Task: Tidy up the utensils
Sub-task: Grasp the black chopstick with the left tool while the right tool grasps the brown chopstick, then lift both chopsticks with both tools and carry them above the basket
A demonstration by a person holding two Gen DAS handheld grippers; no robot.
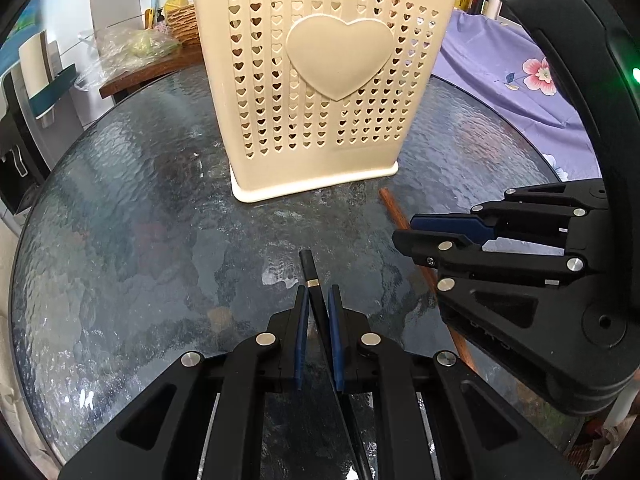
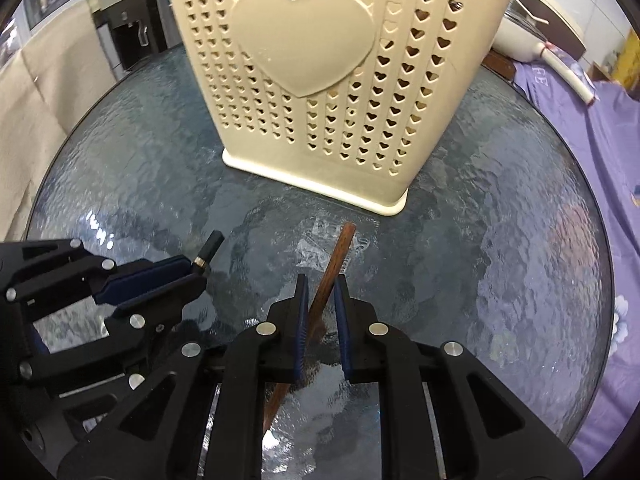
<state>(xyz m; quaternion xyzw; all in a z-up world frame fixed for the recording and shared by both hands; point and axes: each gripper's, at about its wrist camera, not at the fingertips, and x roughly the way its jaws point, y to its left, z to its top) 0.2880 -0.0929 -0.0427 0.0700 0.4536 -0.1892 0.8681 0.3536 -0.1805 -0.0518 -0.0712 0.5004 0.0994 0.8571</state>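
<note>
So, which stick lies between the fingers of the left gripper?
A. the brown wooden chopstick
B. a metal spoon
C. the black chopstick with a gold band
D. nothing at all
C: in the left wrist view the black chopstick with its gold band runs between the blue pads of the left gripper; the brown chopstick sits at the right gripper instead.

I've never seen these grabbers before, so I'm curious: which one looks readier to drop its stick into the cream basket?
Probably the left gripper: its pads look closed on the black chopstick. The right gripper only straddles the brown chopstick, jaws apart. Both sit similarly near the cream basket.
</note>
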